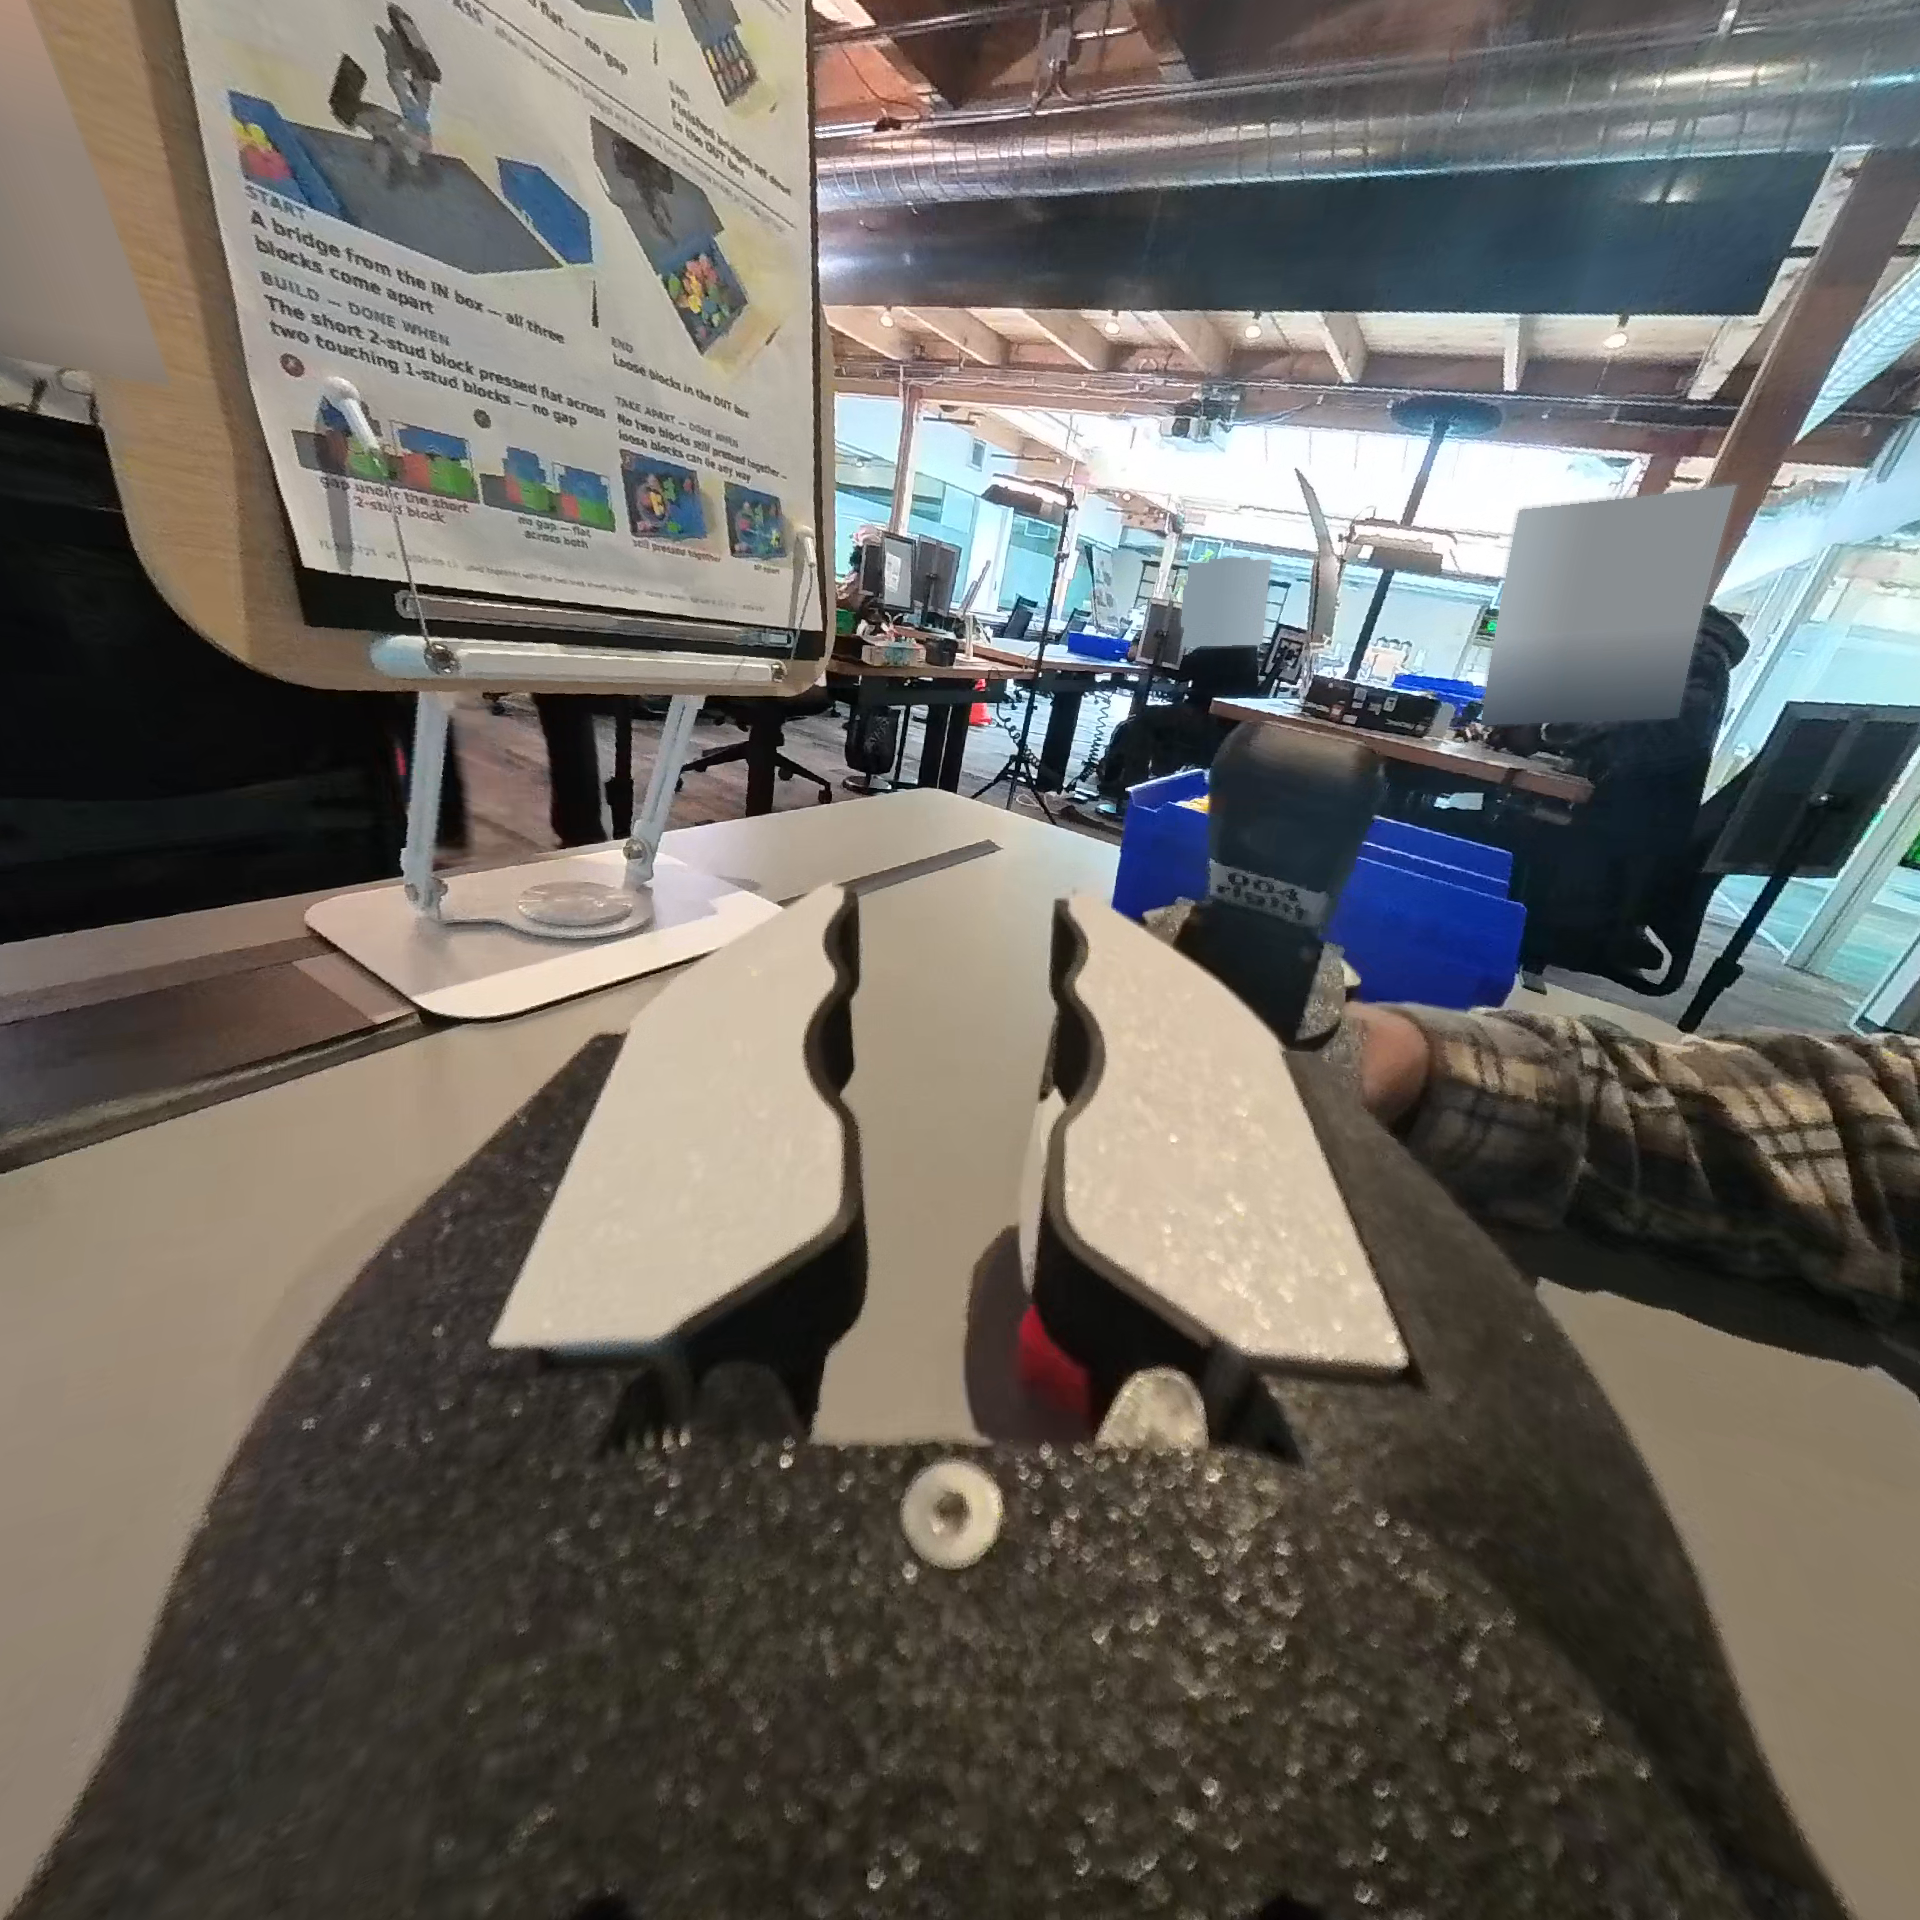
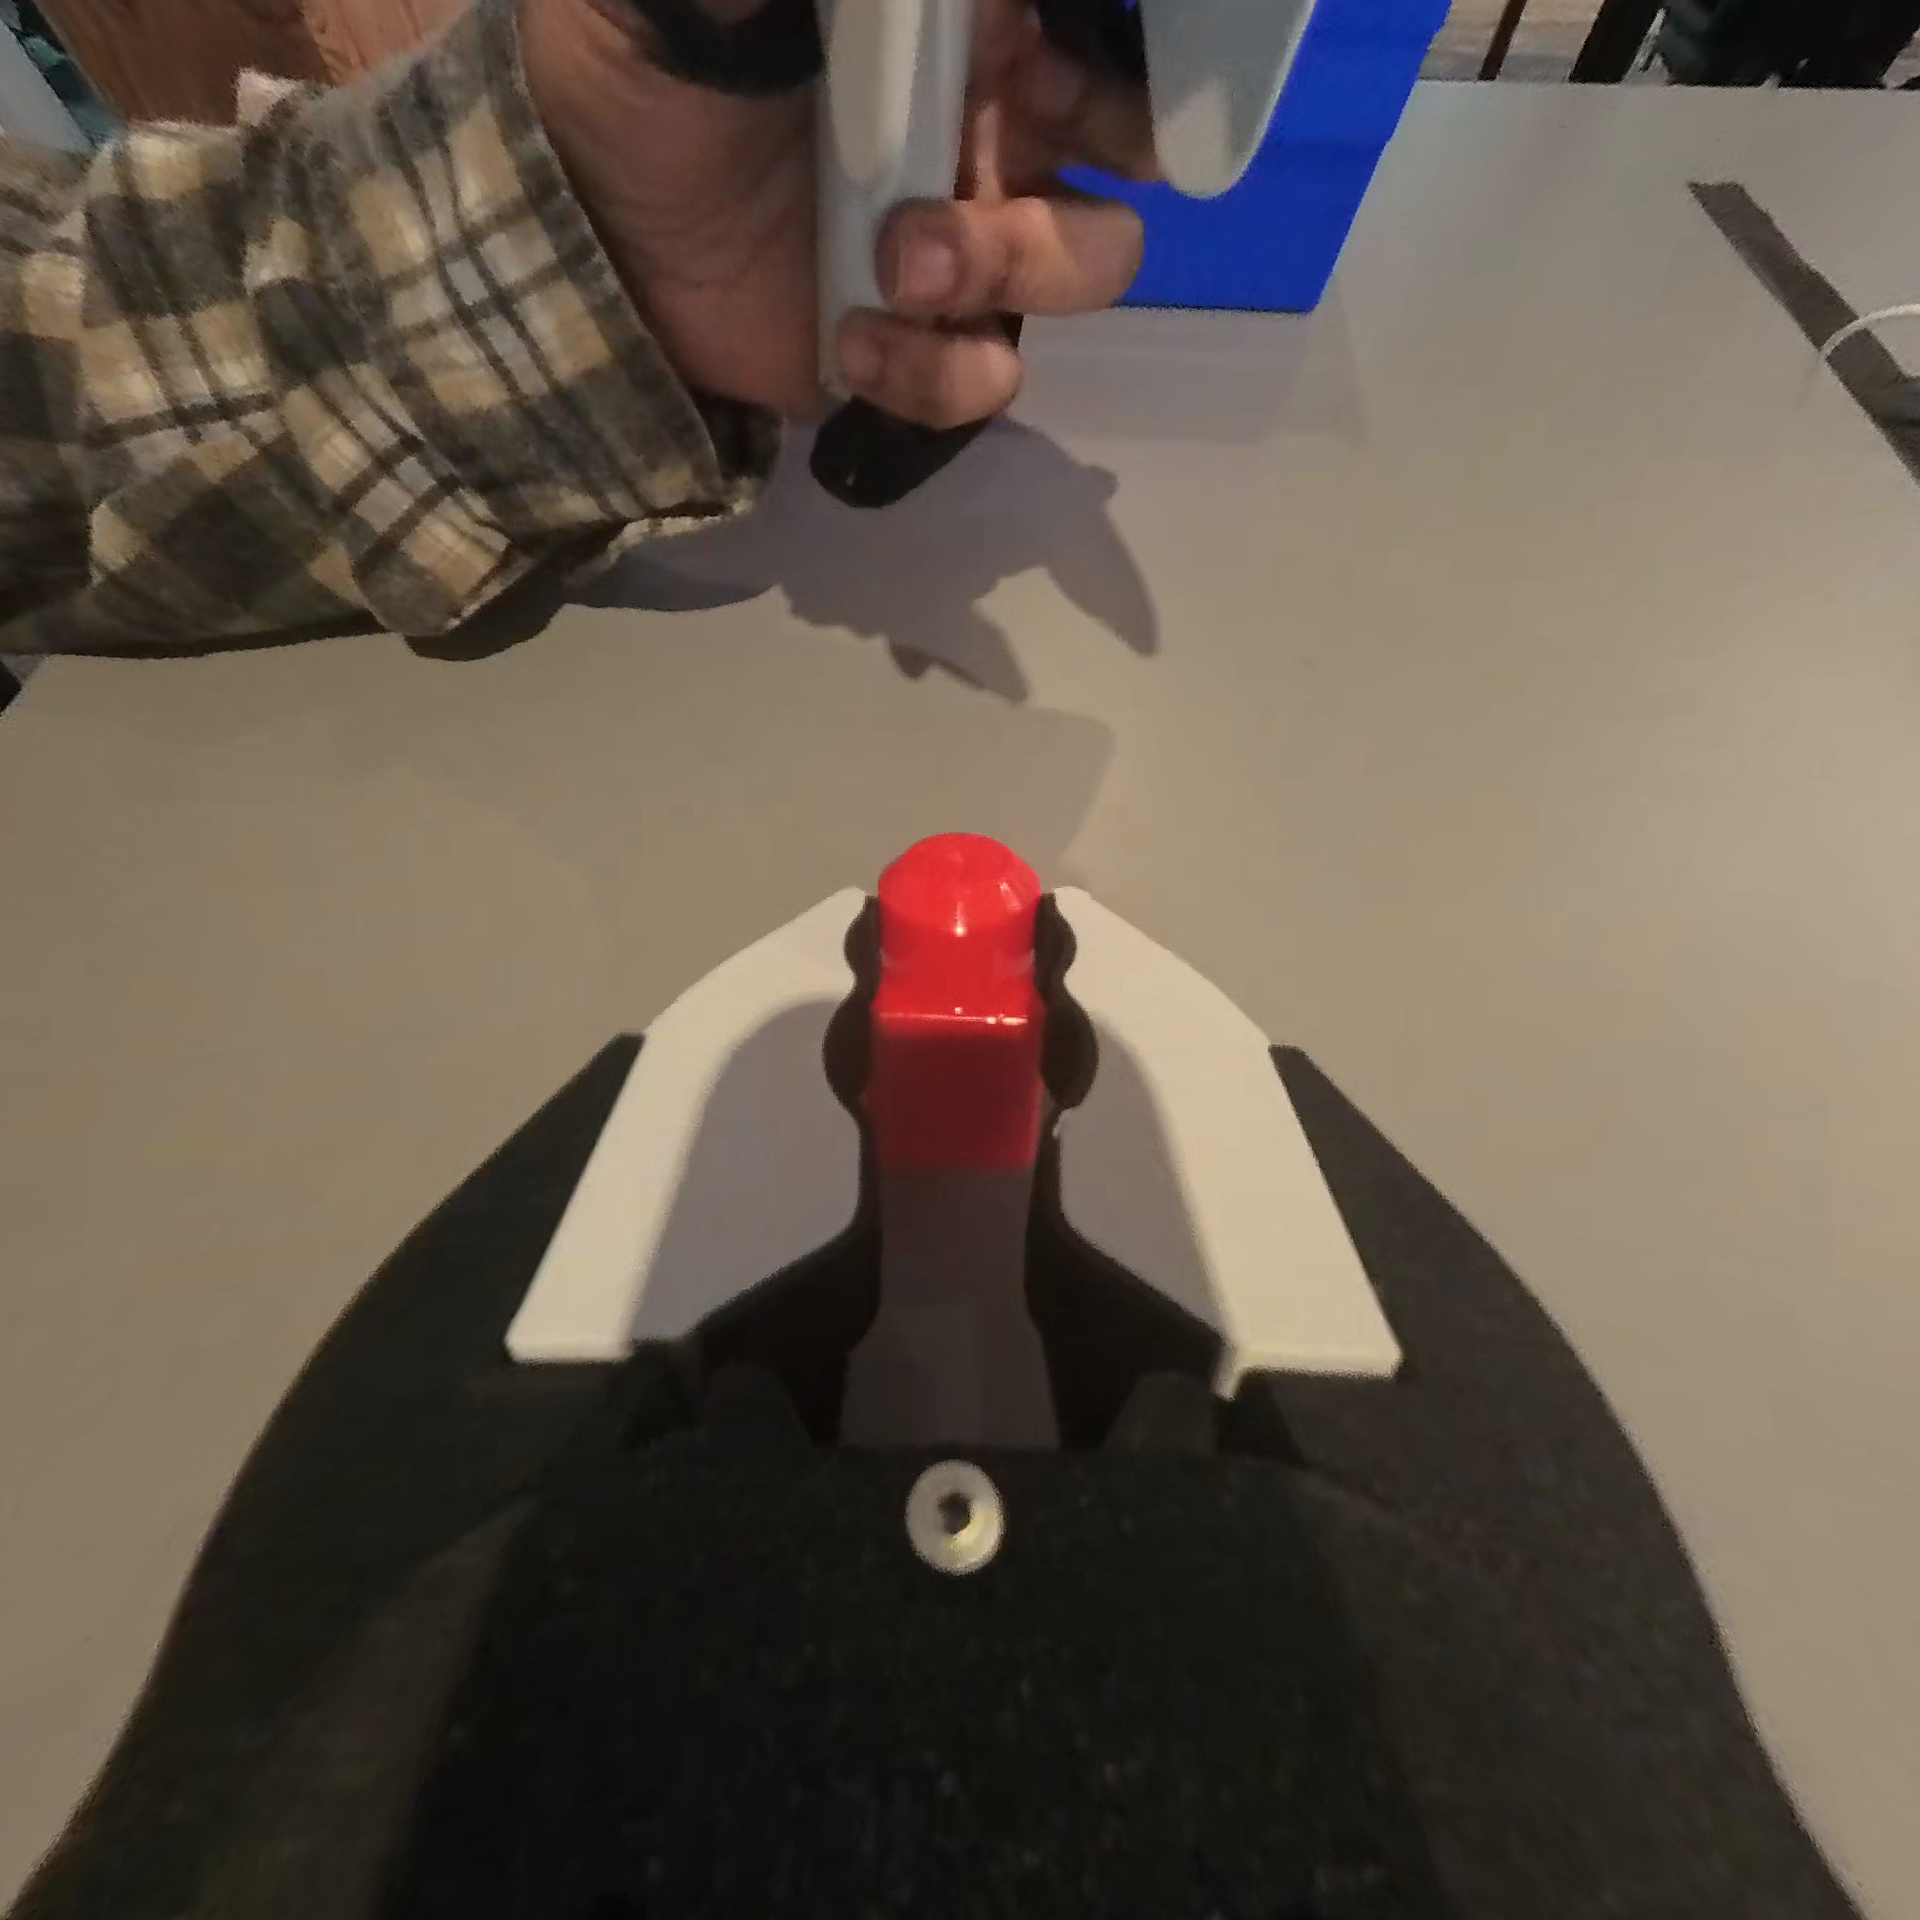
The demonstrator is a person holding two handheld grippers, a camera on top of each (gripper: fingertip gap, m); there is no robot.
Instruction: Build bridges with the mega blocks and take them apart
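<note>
Both wrist cameras sit low over the grey table (image 2: 1455, 727), facing opposite ways.

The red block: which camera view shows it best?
The right wrist view. The red block fills the centre, clamped between the right gripper fingers, stud pointing forward. The left wrist view gives only a small red patch low between the open left gripper fingers.

The right gripper (image 2: 958, 920) has its fingers (image 2: 1164, 1049) clamped on a red block (image 2: 954, 1049), stud pointing forward, above the worktop (image 2: 1455, 727). Beyond the block, a plaid-sleeved hand (image 2: 790, 239) grips the left gripper (image 1: 956, 956), whose fingers (image 1: 727, 1122) stand apart.
</note>
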